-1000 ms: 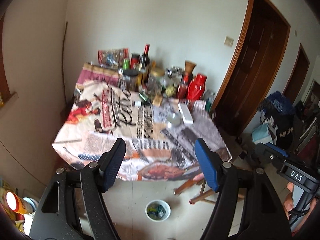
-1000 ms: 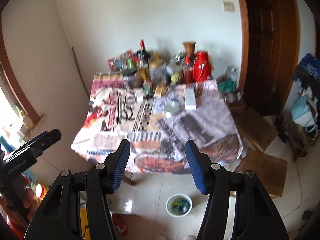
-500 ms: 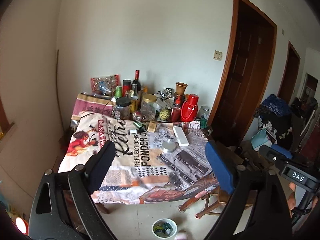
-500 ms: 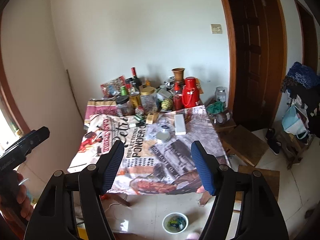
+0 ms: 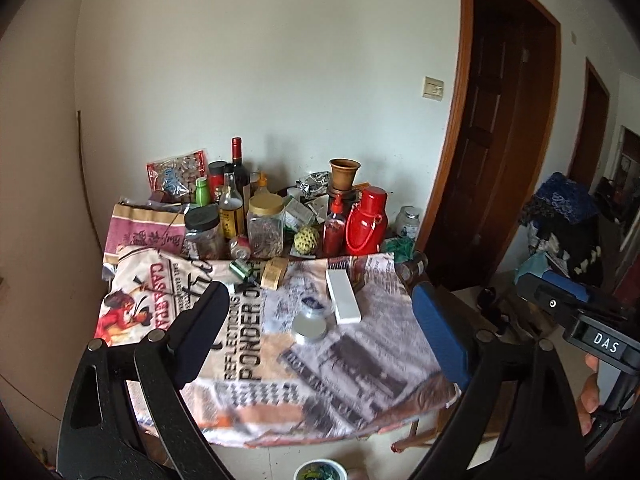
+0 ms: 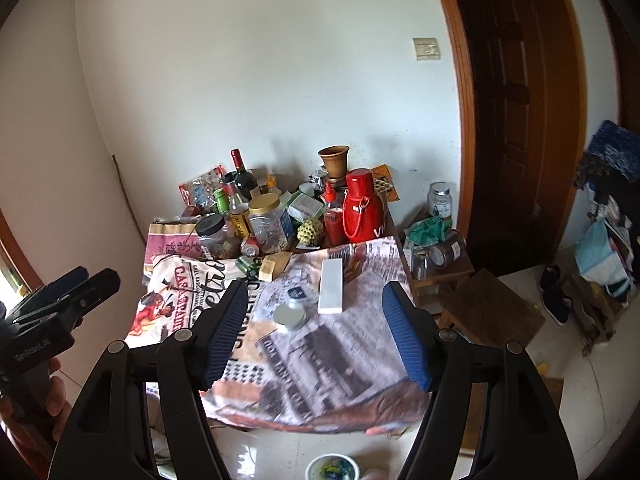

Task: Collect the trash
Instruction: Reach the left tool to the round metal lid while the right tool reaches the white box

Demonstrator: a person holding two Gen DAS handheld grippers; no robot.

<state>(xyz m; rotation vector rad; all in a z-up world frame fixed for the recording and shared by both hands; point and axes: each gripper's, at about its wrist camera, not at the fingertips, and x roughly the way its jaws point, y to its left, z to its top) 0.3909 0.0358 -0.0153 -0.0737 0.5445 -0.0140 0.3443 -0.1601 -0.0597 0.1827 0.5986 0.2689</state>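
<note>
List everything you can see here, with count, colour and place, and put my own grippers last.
tablecloth: one, printed newsprint pattern, covering the table
white box: one, white, on the cloth, middle
round tin: one, silver, left of the box
red flask: one, red, back of table
wine bottle: one, dark, back left
gold-lid jar: one, clear, back middle
bowl: one, white, on the floor
left gripper: one, black and blue, open, empty
right gripper: one, black and blue, open, empty

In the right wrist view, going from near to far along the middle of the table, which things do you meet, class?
Round silver tin → white box → spiky yellow-green fruit → red flask → brown clay vase.
</note>
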